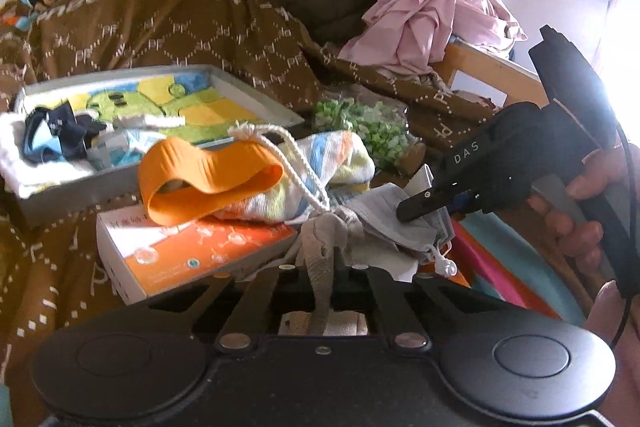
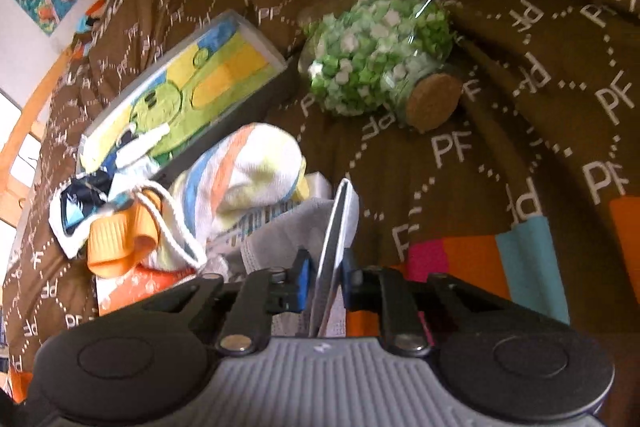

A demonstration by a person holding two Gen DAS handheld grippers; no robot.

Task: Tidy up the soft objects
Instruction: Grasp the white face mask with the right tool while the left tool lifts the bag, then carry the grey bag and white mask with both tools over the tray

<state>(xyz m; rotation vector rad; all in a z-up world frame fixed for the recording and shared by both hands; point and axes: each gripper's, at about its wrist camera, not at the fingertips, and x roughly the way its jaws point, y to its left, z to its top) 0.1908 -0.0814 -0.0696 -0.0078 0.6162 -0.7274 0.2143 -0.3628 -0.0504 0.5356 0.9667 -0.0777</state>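
My left gripper (image 1: 322, 267) is shut on a grey cloth pouch (image 1: 320, 247) gathered at its drawstring neck. My right gripper (image 1: 416, 209) is shut on a pale grey face mask (image 1: 384, 223); in the right wrist view the mask (image 2: 338, 227) stands edge-on between the blue pads (image 2: 302, 279) of my right gripper (image 2: 326, 279). An orange elastic band (image 1: 208, 183) and a striped towel (image 1: 344, 163) lie on a white and orange box (image 1: 188, 255). A grey tray (image 1: 256, 95) holds a cartoon towel, dark socks (image 1: 56, 135) and white cloth.
Everything rests on a brown patterned blanket (image 2: 520, 107) over a bed. A corked glass jar of green paper stars (image 2: 380, 55) lies to the right of the tray. Pink clothes (image 1: 432, 15) are piled on a wooden frame behind.
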